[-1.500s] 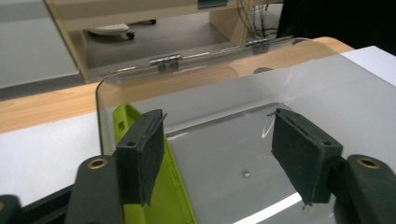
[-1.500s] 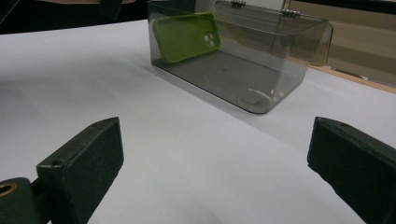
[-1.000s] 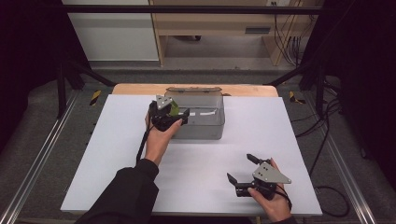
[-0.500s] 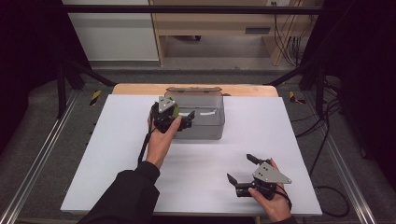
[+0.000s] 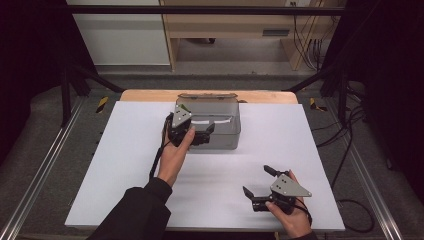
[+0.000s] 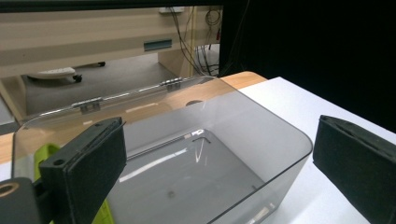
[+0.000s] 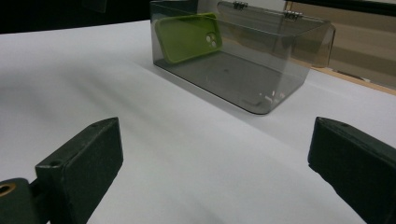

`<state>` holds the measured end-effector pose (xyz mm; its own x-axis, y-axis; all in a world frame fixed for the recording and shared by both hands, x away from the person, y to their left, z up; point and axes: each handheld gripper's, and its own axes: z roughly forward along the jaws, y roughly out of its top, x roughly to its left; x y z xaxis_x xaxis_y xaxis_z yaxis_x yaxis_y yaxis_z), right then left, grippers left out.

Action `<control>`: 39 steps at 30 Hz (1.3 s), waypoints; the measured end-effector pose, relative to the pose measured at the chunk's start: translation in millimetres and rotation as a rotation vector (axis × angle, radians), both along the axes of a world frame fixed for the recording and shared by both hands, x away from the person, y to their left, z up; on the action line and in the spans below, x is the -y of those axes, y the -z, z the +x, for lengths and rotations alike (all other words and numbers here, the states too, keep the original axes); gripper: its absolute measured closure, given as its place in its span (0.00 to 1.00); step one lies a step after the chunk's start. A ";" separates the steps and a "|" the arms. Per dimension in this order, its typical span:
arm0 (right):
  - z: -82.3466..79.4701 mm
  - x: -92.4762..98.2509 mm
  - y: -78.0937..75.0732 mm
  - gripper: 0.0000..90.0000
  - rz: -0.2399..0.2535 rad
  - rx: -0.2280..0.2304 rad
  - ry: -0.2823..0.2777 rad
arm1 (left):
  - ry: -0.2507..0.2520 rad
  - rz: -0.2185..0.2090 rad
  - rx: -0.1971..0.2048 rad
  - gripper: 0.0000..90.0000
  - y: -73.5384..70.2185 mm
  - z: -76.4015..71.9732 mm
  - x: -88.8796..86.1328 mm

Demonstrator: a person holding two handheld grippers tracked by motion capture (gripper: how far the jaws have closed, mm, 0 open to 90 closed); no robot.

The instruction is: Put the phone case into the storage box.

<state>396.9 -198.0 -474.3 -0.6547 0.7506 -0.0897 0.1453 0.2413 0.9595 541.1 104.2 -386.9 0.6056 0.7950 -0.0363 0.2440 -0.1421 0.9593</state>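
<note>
A clear grey plastic box [image 5: 222, 122] stands at the back middle of the white table, its hinged lid [image 5: 207, 96] open toward the far side. Inside, a green phone case [image 7: 187, 35] leans upright against one end wall; it also appears as a green sliver [image 6: 103, 215] behind one jaw. My left gripper [image 5: 207, 134] is open at the box's front left corner, jaws wide apart over the box rim [image 6: 261, 121], holding nothing. Near the front right edge, my right gripper [image 5: 255, 180] rests open and empty, pointing at the box [image 7: 233, 70].
The white sheet [image 5: 125, 165] covers the table, with a wooden strip [image 5: 150, 95] showing at the back. Metal frame rails [image 5: 40, 170] run along both sides. Cables [image 5: 350, 150] trail on the floor to the right. A wooden bench [image 5: 235, 25] stands beyond.
My left gripper has shifted slightly to the right and toward the person along the box's front. The right gripper has not moved.
</note>
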 end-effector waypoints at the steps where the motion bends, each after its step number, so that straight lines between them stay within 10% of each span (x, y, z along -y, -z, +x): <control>1: 0.0 0.4 -0.1 0.04 -0.001 0.001 0.000 | 0.004 -0.005 0.004 0.03 0.0 -0.7 0.7; 39: -2.0 -1.1 -1.9 0.03 -0.019 0.009 -0.003 | 0.039 -0.113 0.173 0.02 -10.4 -22.9 -37.7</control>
